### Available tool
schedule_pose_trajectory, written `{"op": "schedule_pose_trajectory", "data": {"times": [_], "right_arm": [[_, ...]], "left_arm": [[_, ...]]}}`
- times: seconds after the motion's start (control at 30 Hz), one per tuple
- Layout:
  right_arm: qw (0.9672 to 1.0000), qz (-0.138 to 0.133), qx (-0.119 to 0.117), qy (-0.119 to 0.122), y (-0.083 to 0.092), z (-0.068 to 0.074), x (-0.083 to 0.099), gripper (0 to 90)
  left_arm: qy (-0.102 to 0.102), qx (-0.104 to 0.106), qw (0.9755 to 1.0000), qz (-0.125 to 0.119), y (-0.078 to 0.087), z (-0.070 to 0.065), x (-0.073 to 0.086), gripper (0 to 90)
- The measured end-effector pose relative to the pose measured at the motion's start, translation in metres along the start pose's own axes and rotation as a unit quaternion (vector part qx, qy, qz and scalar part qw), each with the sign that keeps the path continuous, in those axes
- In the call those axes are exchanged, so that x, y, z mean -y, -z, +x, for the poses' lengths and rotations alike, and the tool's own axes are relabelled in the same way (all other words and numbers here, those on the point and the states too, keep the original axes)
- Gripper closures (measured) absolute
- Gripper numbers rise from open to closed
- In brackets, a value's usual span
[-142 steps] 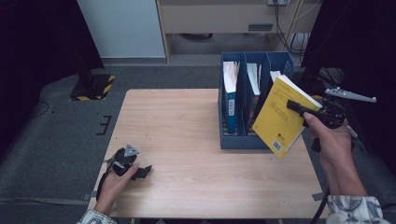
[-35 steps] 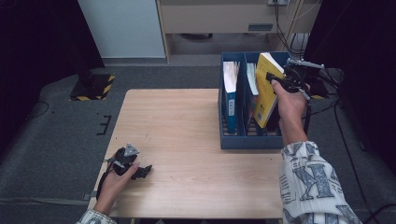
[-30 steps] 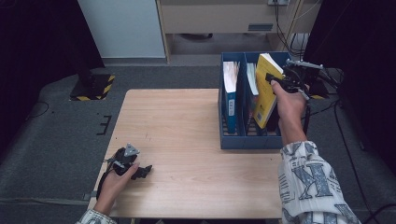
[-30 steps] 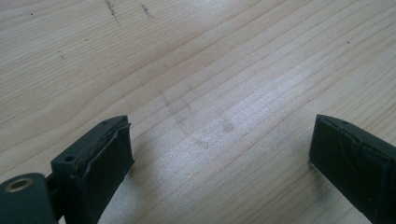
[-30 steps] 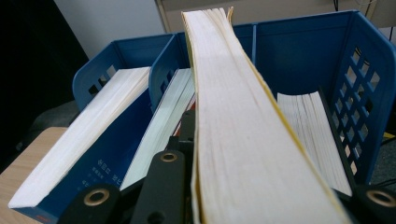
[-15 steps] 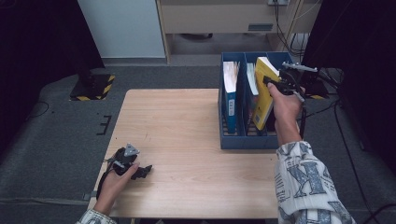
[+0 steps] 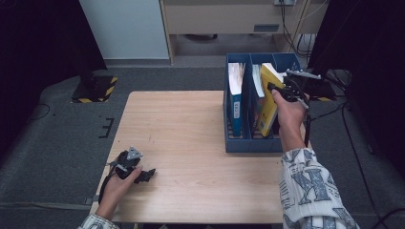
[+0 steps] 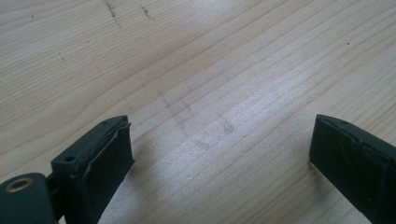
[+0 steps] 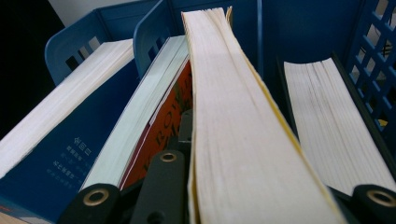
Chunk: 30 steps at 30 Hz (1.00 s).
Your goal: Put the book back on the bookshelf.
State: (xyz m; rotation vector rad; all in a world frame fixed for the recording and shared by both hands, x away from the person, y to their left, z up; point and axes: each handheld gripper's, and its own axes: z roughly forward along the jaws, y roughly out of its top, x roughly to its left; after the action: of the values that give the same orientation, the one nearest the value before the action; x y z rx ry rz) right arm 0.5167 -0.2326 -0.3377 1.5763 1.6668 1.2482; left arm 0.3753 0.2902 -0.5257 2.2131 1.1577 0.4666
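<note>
The right gripper (image 7: pixel 278 89) clamps a thick yellow book (image 7: pixel 267 102), jaws pinching both covers with the rough cream page block between them. In the right gripper view that page edge (image 9: pixel 233 121) runs up the middle, soft and fibrous, a thin yellow cover line along its right side. The book stands tilted in the middle slot of a blue plastic file rack (image 7: pixel 248 143), its top corner above the rack's rim.

The rack is a rigid box with three upright slots and a latticed side wall (image 9: pixel 373 51). The left slot holds a dark blue book (image 7: pixel 236 98) with white pages on top. The middle slot also carries a red-covered book (image 9: pixel 161 126), leaning just beside the yellow one. To the right sits another pale page block (image 9: pixel 327 116) against the lattice wall.

Across the table (image 7: pixel 191 133), pale wood with fine straight grain and a few faint scuffs, the left gripper (image 7: pixel 143 174) rests near the front left corner in the person's hand. Its black jaws stand wide apart over bare wood (image 8: pixel 219 126), nothing between them.
</note>
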Motion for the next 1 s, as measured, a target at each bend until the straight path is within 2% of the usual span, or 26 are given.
{"op": "schedule_pose_trajectory", "data": {"times": [0.57,1.0], "right_arm": [[1.0,0.004,0.003,-0.008,-0.007,-0.002,0.014,74.6],[1.0,0.007,0.006,0.001,-0.01,0.001,0.018,74.6]], "left_arm": [[0.0,0.0,1.0,0.0,0.0,0.0,0.0,5.1],[-0.001,0.0,1.0,0.0,0.0,0.0,0.0,5.1]]}}
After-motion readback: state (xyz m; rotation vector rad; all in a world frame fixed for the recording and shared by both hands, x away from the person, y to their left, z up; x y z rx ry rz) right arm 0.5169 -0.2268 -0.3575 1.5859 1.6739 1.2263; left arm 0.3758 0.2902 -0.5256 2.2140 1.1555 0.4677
